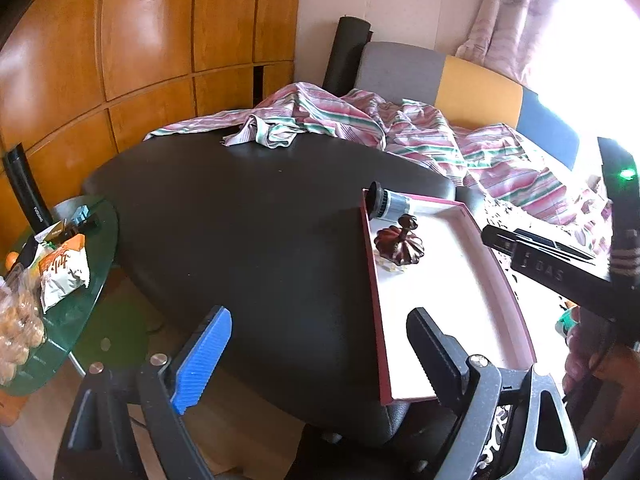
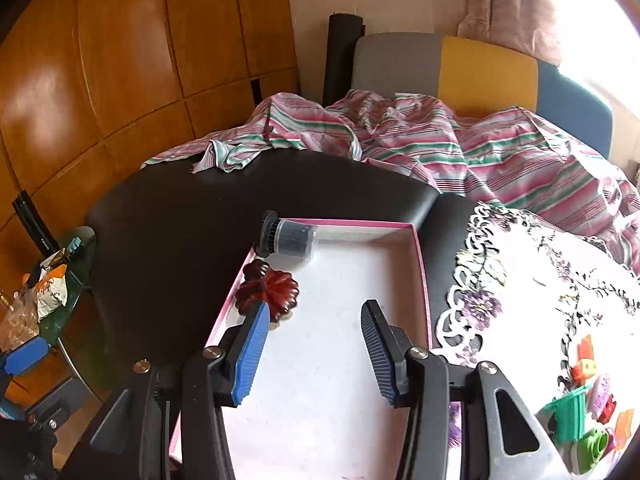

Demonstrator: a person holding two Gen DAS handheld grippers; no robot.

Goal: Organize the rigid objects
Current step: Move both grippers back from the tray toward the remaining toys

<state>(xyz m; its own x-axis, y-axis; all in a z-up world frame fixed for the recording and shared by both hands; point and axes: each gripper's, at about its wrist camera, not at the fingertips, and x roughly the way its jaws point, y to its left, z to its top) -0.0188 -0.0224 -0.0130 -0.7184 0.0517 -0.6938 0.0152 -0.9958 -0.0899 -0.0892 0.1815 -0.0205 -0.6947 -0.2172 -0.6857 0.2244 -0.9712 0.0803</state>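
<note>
A shallow pink-rimmed box (image 2: 423, 268) with a white floor lies on a black padded surface (image 2: 180, 220). Inside it, a clear tube with a black ribbed cap (image 2: 289, 237) lies at the far end, and a dark red flower-shaped ornament (image 2: 269, 293) sits by the left wall. My right gripper (image 2: 316, 350) hovers over the box floor, open and empty, its blue pad near the ornament. My left gripper (image 1: 320, 360) is open wide and empty, above the black surface beside the box (image 1: 370, 280). The tube (image 1: 390, 200) and ornament (image 1: 400, 244) show there too.
A lace cloth (image 2: 520, 280) at the right carries small coloured plastic toys (image 2: 588, 412). A striped sheet (image 2: 440, 140) covers the sofa behind. A green glass side table (image 1: 96, 280) with snack packets stands at the left. A hand (image 1: 584, 356) holds the right gripper's body.
</note>
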